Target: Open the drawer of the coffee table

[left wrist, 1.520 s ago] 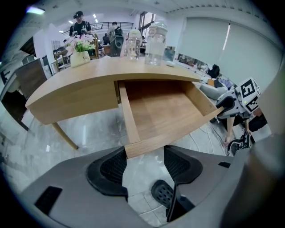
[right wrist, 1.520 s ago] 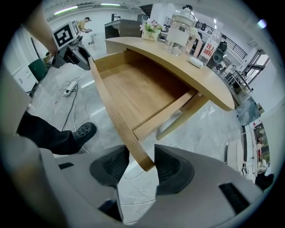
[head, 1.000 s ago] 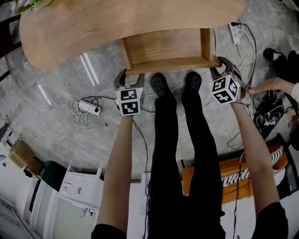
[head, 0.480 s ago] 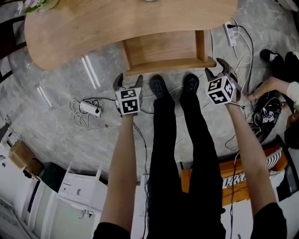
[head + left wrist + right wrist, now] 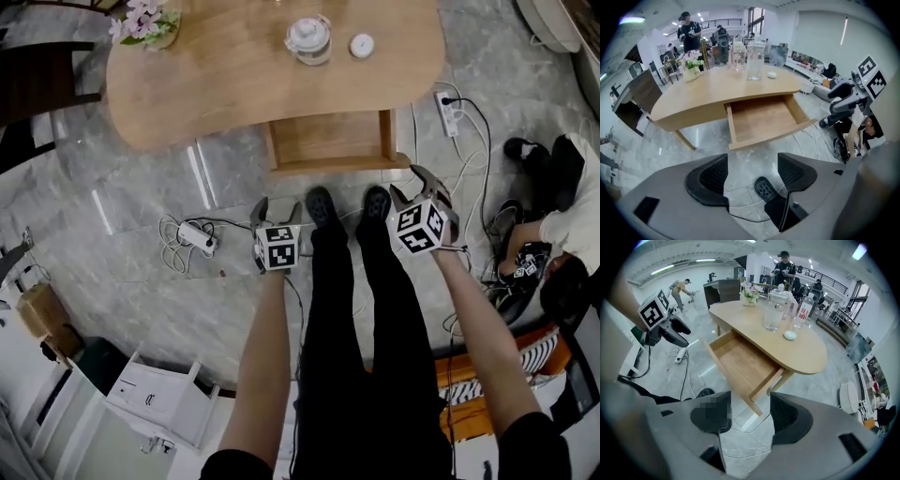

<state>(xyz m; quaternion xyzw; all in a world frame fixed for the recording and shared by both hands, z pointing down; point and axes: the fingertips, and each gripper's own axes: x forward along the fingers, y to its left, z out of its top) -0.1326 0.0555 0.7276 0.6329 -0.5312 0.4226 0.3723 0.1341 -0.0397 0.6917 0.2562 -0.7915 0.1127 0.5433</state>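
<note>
The light wooden coffee table (image 5: 234,80) has its drawer (image 5: 330,141) pulled out toward me, and the drawer is empty inside (image 5: 761,117) (image 5: 740,363). My left gripper (image 5: 275,208) hangs open over the floor, short of the drawer's front left corner and apart from it. My right gripper (image 5: 415,182) is open too, just short of the front right corner and not touching it. In the gripper views only floor and my shoe lie between the left gripper's (image 5: 752,165) pads, and only floor between the right gripper's (image 5: 750,416) pads.
A glass teapot (image 5: 308,39), a small white disc (image 5: 362,45) and a flower vase (image 5: 150,23) stand on the tabletop. Power strips (image 5: 192,234) (image 5: 446,108) and cables lie on the marble floor. A seated person (image 5: 562,202) is at the right. My shoes (image 5: 322,202) stand before the drawer.
Both grippers have left the drawer's front corners, pulling back toward me and rising. Their jaws stand wider. The drawer stays out.
</note>
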